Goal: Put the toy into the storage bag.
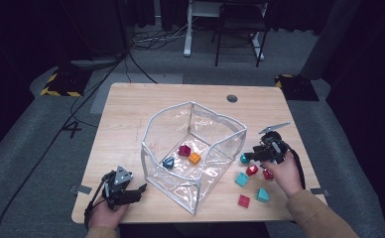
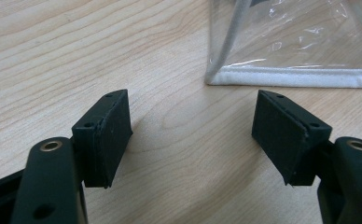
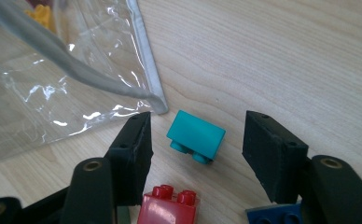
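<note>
Right claw point(image 3: 195, 154) astride teal brick point(image 3: 196, 135)

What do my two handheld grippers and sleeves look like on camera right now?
Both grippers are black. The left gripper carries a grey three-cornered plate on top, and a black cable trails from it. The right gripper has a similar grey plate, seen edge-on. Each has two flat rectangular black pads on rounded black arms with brass-coloured rivets. The sleeves are tan-brown.

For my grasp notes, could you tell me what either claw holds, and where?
Nothing is held: the teal brick sits between the right claw's open jaws, untouched; the left claw is open.
</note>
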`<control>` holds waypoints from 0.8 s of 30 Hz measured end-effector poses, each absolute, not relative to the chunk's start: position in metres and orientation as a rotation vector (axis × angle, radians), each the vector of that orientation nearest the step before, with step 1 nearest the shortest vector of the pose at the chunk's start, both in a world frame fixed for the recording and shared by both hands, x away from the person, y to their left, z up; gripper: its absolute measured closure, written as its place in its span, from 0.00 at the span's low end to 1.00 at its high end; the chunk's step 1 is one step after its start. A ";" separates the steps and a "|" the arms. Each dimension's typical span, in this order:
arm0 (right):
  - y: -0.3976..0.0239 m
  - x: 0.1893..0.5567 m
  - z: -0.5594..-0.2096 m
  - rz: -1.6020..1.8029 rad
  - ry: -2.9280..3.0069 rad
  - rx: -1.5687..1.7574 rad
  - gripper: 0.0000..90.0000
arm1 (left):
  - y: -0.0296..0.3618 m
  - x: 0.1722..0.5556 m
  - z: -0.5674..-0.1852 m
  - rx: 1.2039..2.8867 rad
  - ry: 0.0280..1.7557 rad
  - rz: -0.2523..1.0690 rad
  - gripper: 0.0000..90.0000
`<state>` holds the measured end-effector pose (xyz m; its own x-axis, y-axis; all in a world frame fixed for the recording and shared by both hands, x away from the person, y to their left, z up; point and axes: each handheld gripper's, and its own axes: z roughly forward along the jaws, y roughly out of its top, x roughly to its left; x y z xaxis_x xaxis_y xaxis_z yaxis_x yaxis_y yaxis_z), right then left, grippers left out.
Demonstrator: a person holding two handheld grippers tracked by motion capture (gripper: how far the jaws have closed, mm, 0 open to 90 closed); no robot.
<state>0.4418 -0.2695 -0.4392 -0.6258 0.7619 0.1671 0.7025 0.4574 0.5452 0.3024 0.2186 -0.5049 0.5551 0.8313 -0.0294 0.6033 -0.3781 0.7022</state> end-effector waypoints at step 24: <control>-0.255 0.446 -0.466 0.785 2.620 1.321 0.65 | 0.219 0.302 -0.505 2.115 1.149 0.434 0.32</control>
